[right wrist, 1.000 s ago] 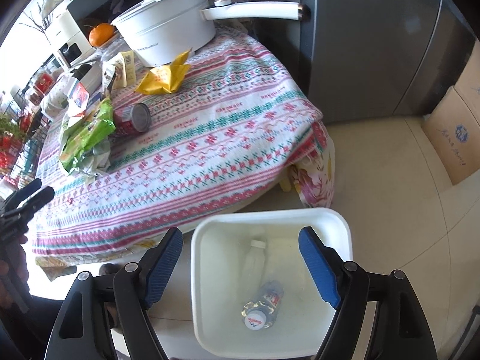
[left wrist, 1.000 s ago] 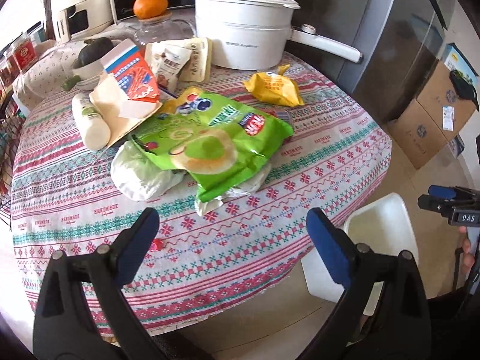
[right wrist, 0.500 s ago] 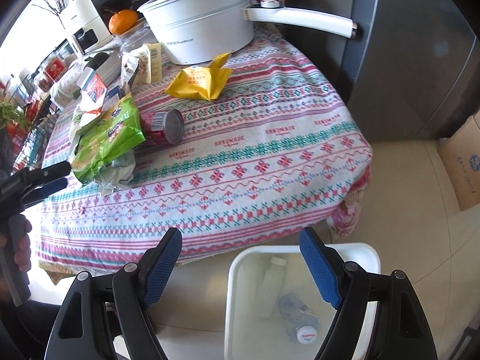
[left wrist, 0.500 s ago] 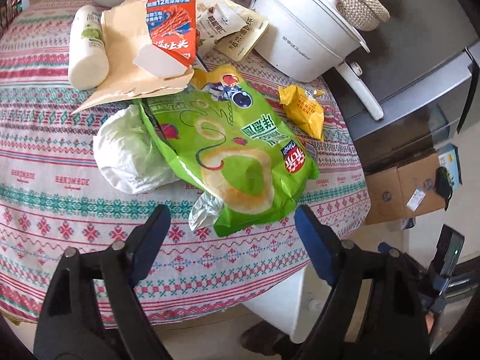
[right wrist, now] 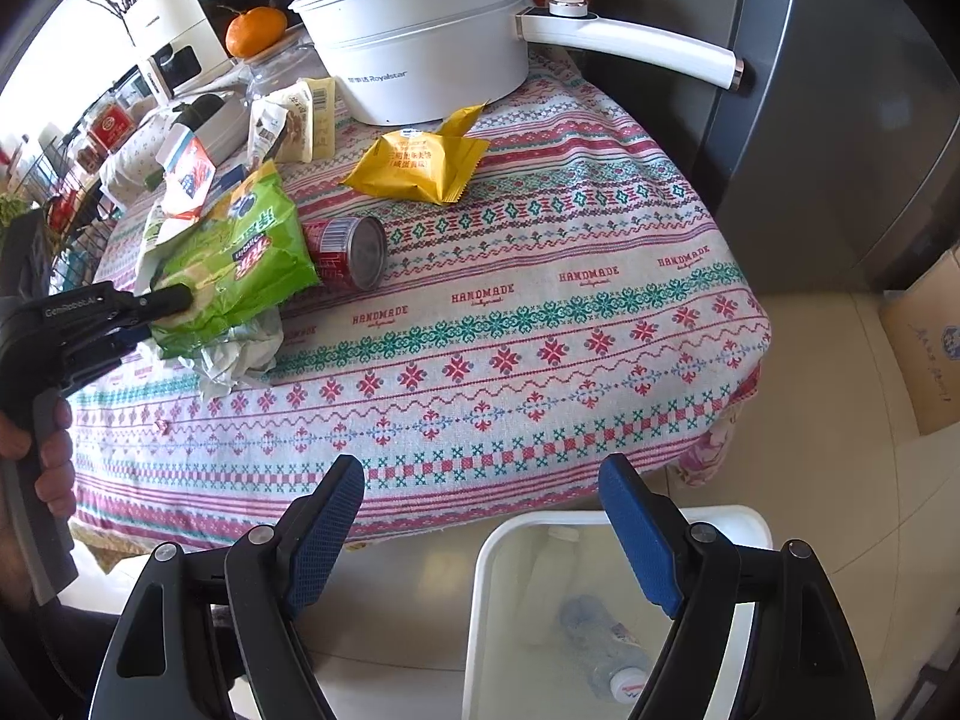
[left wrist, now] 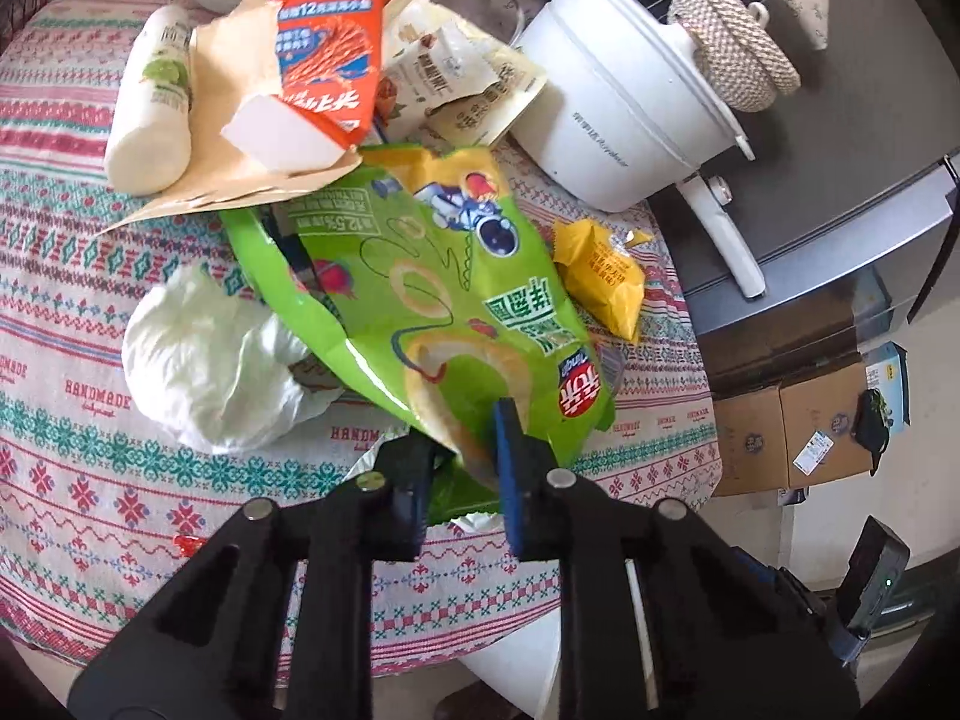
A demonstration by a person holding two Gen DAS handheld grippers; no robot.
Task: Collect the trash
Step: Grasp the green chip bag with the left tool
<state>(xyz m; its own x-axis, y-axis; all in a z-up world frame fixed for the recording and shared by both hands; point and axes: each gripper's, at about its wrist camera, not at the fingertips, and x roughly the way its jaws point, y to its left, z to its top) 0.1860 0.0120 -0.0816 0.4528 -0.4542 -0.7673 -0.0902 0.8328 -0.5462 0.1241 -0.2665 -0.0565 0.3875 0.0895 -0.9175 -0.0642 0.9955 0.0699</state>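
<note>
Patterned tablecloth; green chip bag lengthwise from closed left jaws; right jaws agape, empty.

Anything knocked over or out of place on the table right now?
Yes: a red can lies on its side, partly tucked under the green chip bag that the left gripper has clamped. It could roll when the bag lifts. The right gripper is open.

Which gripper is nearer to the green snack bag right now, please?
Left. The left gripper is shut on the green snack bag at its near edge; the right gripper is open off the table, above the white bin.
</note>
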